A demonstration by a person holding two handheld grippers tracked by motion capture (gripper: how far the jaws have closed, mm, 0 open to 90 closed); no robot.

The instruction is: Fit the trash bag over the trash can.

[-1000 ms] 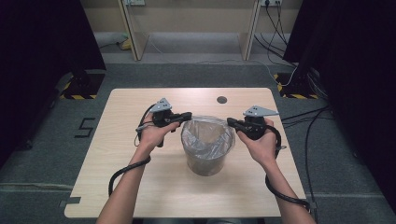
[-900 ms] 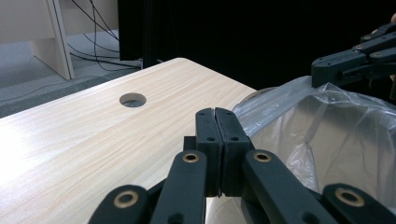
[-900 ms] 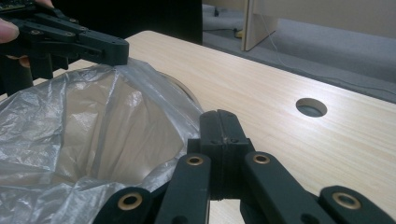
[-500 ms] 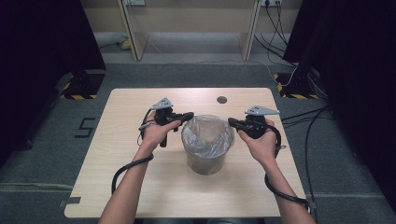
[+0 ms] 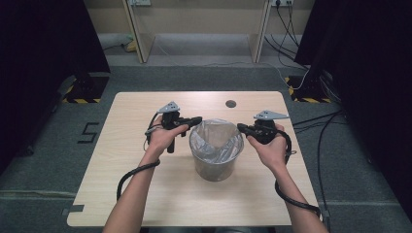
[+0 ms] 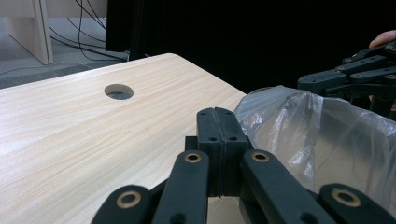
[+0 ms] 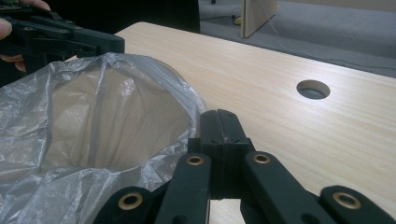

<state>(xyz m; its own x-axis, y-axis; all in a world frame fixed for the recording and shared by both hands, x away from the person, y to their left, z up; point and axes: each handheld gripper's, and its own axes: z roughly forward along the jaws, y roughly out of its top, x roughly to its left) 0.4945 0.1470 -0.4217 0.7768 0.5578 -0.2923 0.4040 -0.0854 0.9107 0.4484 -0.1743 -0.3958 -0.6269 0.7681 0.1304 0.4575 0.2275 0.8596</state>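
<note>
A small grey bin lined with a clear plastic bag stands in the middle of the wooden table. My left gripper is at the bin's left rim, with its jaws pressed together and nothing between them. The bag lies just to their right. My right gripper is at the right rim, also shut, its tip beside the bag's folded edge and not pinching it. Across the bin's opening each gripper view shows the other gripper.
A round cable hole sits in the table behind the bin. Black cables trail from both grippers down along the person's forearms. Dark curtains flank the table, and wooden furniture legs and floor cables lie beyond its far edge.
The left gripper's tip has crept slightly right, toward the bin's rim. The right gripper has stayed nearly still. The bag's top looks a little lower and more spread.
</note>
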